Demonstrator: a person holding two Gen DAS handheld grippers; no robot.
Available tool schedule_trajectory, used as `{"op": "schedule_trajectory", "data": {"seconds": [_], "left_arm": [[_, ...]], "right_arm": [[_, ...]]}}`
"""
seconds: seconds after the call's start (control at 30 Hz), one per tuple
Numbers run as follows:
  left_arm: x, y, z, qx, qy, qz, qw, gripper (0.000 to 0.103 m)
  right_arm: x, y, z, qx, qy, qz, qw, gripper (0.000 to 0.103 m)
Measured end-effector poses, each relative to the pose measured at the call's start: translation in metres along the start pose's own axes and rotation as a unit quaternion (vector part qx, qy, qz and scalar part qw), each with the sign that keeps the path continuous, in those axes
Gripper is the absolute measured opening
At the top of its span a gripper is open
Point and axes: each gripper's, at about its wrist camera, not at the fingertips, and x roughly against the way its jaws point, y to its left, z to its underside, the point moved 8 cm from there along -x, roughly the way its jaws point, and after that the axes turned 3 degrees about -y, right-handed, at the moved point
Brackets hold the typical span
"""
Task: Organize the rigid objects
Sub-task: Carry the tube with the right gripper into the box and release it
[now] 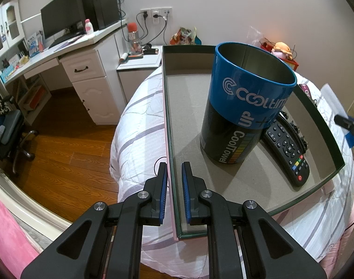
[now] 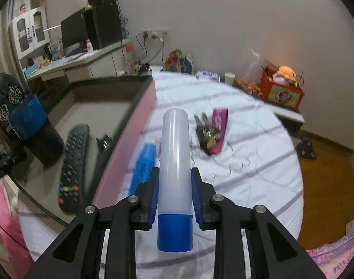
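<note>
A shallow box with pink outer walls and a grey floor point(image 1: 188, 116) lies on the bed. My left gripper point(image 1: 174, 165) is shut on its near left wall, one pad on each side. Inside it stand a blue and black CoolTowel tin point(image 1: 242, 107), upright and open on top, and a black remote point(image 1: 286, 151) lying flat beside the tin. My right gripper point(image 2: 175, 169) is shut on a translucent white tube with a blue cap point(image 2: 174, 153), held above the quilt just right of the box point(image 2: 130, 127). The tin point(image 2: 30, 125) and remote point(image 2: 72, 165) show blurred at the left.
On the white striped quilt point(image 2: 246, 162) lie a blurred blue item point(image 2: 143, 165) against the box wall and a pink card with dark clips point(image 2: 217, 127). A red crate with a plush toy point(image 2: 281, 90) stands beyond the bed. A desk with a monitor point(image 1: 60, 21) and an office chair point(image 1: 9, 130) stand left.
</note>
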Motion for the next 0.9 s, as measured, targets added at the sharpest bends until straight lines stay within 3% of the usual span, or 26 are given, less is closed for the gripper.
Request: {"op": "schedule_trajectory", "data": {"seconds": [0.27, 0.47, 0.9], "left_arm": [[0.001, -0.001, -0.001, -0.001, 0.0, 0.003, 1.0, 0.012], [0.001, -0.001, -0.002, -0.002, -0.002, 0.01, 1.0, 0.013], [0.0, 0.003, -0.002, -0.006, -0.004, 0.018, 0.9998, 0.013]], "right_arm": [[-0.007, 0.052, -0.033, 0.046, -0.01, -0.03, 0.998, 0.026], [-0.039, 0.09, -0.045, 0.079, 0.019, -0.046, 0.996, 0.026], [-0.092, 0.105, -0.043, 0.133, 0.089, 0.011, 0.987, 0.026]]}}
